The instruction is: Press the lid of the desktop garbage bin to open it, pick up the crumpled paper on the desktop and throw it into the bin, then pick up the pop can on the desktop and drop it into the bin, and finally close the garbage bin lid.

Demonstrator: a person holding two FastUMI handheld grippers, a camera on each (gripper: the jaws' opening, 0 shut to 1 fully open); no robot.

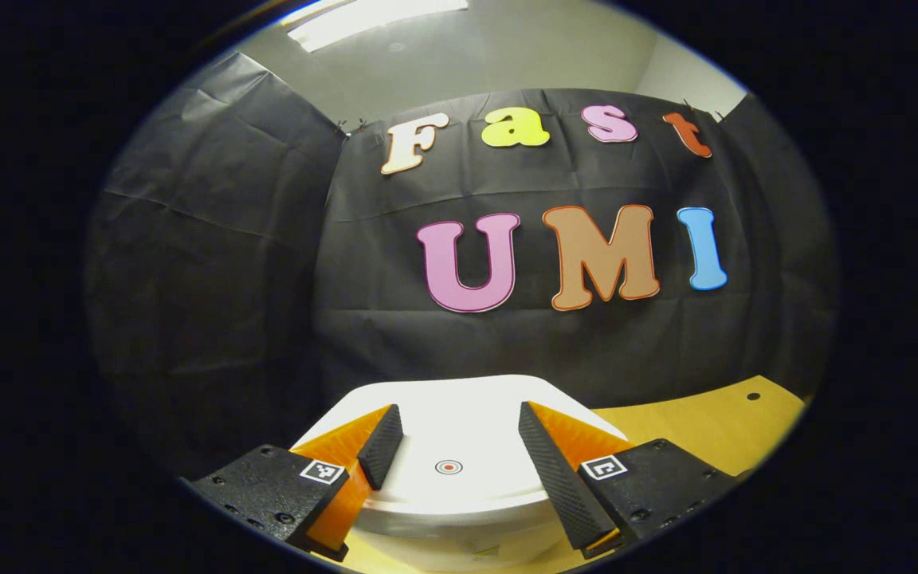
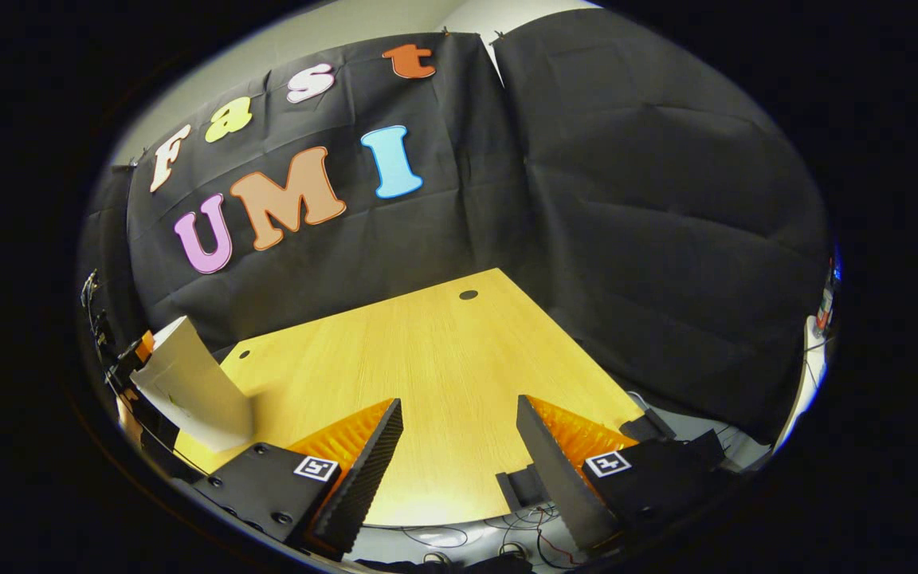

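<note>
Both fingers of the left gripper (image 1: 453,446) stand apart just above the bin (image 1: 459,510), whose lid (image 1: 459,414) looks closed, so an off-centre push may tip it, while the right gripper (image 2: 459,454) hangs open, beside the bin, over the desk (image 2: 443,351).

The left gripper (image 1: 453,446) hangs with jaws apart over the white garbage bin lid (image 1: 459,430), its red-ringed dot (image 1: 449,467) between the fingers. The wooden desktop (image 1: 714,430) lies at four o'clock.

wooden table (image 2: 443,359), black cloth wall (image 2: 650,223)
</note>
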